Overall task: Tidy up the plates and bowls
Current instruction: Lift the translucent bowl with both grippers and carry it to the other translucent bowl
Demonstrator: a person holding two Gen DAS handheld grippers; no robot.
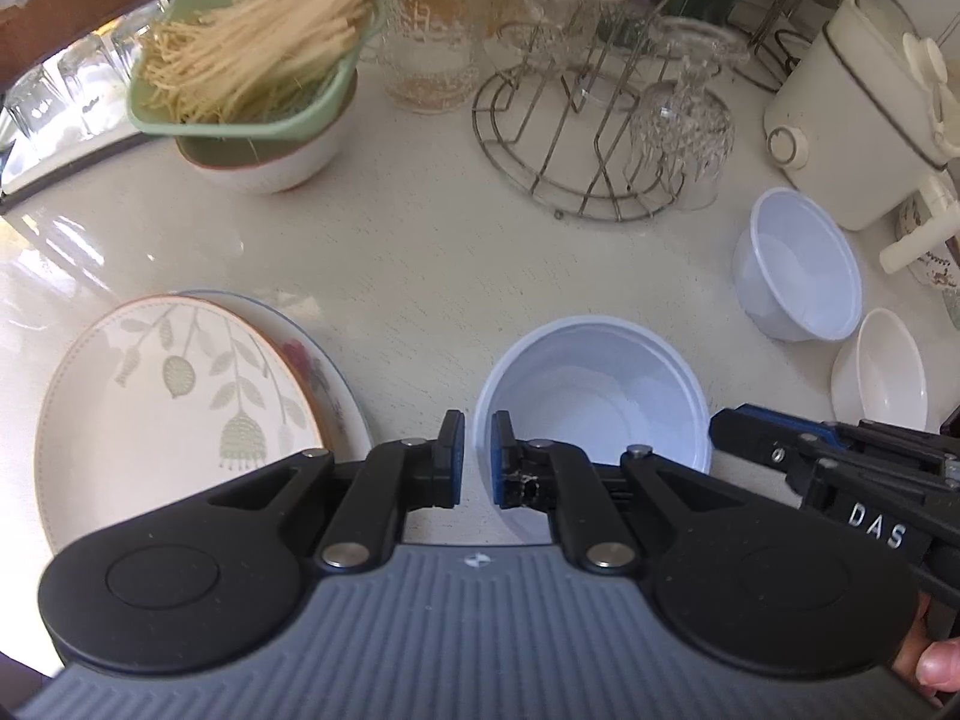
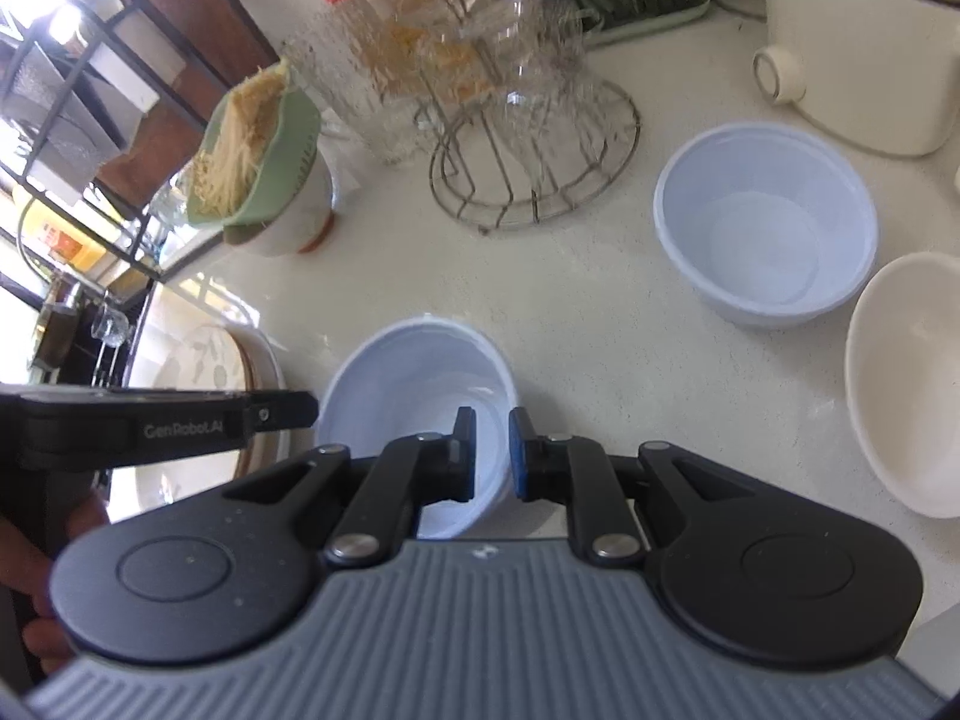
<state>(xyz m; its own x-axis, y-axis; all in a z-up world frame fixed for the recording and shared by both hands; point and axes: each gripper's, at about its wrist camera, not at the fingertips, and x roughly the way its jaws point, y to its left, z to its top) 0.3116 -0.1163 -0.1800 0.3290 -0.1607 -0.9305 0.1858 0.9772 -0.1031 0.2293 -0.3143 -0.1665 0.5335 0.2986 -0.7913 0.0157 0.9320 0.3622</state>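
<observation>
Jaws nearly closed on both sides, right gripper (image 2: 492, 450) pinching the near white bowl (image 2: 420, 384) by its rim on the bench (image 2: 570, 312), left gripper (image 1: 477, 456) empty beside it — thin plastic could slip or tip on lifting.

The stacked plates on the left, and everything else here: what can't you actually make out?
- Lower plate, left wrist view: mostly covered by the leaf-patterned cream plate.
- Near white plastic bowl, right wrist view: right gripper hides its front rim, so grip unclear.
- Glassware on round wire rack, right wrist view: blurred.
</observation>
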